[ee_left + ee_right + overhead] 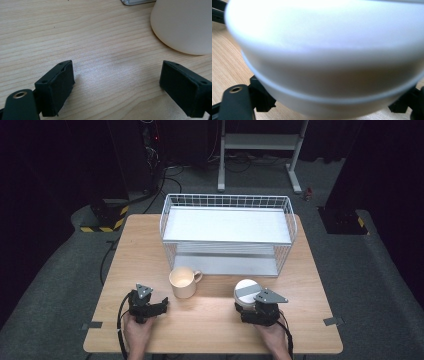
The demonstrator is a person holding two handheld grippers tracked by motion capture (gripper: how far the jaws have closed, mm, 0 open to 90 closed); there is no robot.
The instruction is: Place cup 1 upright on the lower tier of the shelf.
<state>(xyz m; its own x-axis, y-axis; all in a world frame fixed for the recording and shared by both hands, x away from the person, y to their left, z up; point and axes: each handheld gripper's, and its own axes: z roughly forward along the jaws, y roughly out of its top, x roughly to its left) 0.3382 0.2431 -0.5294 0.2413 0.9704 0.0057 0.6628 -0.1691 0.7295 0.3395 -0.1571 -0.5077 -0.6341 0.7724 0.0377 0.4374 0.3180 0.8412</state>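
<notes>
No text, label or number can be read anywhere.

Lab or recording studio, not a home; small light-wood table [210, 320] stands alone on grey carpet [45, 295]; black curtains [50, 160] hang on all sides beyond the table; far past the left gripper [150, 307], a stand foot with yellow-black hazard tape [102, 217] and loose cables [165, 175] on the floor; far ahead of the right gripper [250, 306], the white metal frame [260, 145] of a rig; tape tabs [332, 321] mark the table's near corners; white wire rack [227, 235] on the table looks staged.
</notes>
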